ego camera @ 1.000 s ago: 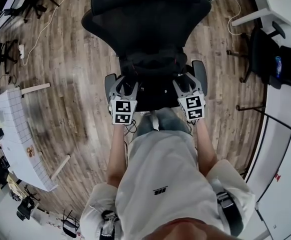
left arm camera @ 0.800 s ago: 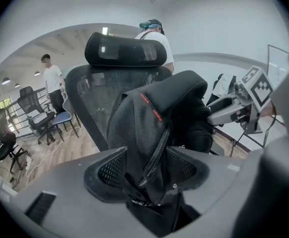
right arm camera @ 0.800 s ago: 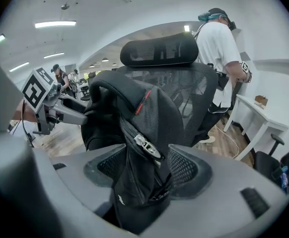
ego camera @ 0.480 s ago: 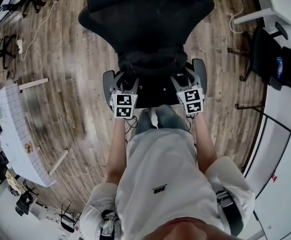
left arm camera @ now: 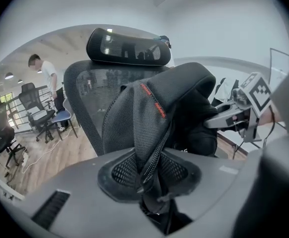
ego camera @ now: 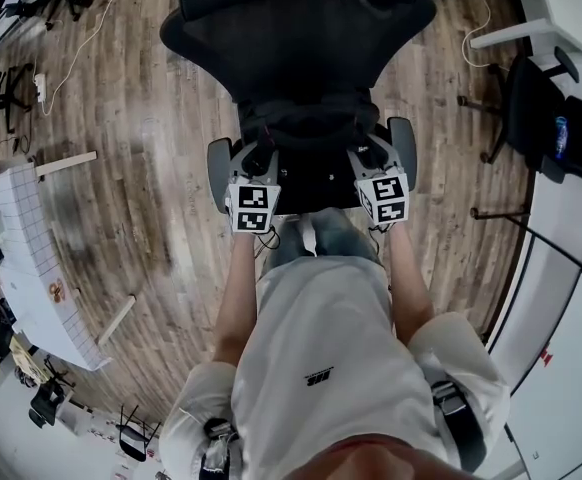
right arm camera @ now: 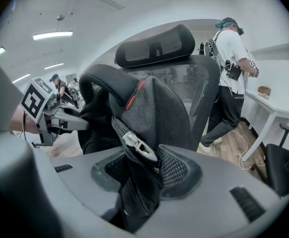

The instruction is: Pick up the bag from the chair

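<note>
Bag [ego camera: 306, 133], on chair [ego camera: 296, 23]: your left gripper [left arm camera: 152, 176] and right gripper [right arm camera: 144, 168] have just been closing, each now pinching its mesh. Judged ready to lift.

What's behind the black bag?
The chair's mesh backrest and its headrest stand right behind the bag. The bag covers the backrest's middle, so that part can't be seen.

Bright even light from ceiling strip lights [right arm camera: 52, 34]; heavy fisheye warp, dark corners
</note>
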Demonstrator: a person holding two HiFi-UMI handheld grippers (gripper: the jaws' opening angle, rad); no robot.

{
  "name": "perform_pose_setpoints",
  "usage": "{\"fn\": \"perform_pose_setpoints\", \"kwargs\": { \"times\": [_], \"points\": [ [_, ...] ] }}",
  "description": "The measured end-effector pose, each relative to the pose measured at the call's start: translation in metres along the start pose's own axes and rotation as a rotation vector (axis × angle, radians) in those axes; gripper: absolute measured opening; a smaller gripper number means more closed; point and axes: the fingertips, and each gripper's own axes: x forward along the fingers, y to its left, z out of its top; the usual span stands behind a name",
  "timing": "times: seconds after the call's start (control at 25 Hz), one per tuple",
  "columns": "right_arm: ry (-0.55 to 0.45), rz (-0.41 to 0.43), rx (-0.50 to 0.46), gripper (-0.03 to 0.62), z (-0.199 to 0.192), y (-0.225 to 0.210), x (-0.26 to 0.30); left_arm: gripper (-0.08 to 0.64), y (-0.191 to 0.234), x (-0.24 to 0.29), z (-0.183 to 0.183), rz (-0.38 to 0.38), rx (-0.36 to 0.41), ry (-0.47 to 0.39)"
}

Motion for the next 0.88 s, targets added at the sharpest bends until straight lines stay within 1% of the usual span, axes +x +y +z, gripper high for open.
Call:
{"fn": "perform_pose_setpoints", "kwargs": {
  "times": [0.12,0.32,0.72,0.88],
  "points": [
    [-0.008,0.01,0.017,0.109,0.002,0.004,0.001,0.076,0.001,0.001,0.0,-0.007,-0.011,0.0],
    [-0.023,-0.002,0.04,0.083,0.003,0.01,0.0,0.041,0.001,-0.001,0.001,-0.007,-0.035,-0.011],
    [0.001,-0.008,0.065,0.058,0.007,0.017,-0.008,0.023,0.0,-0.007,0.003,0.016,-0.046,-0.021],
    [0.003,-0.017,0.088,0.057,0.01,0.018,-0.015,0.021,-0.001,-0.011,0.007,0.008,-0.054,-0.024]
  ]
}}
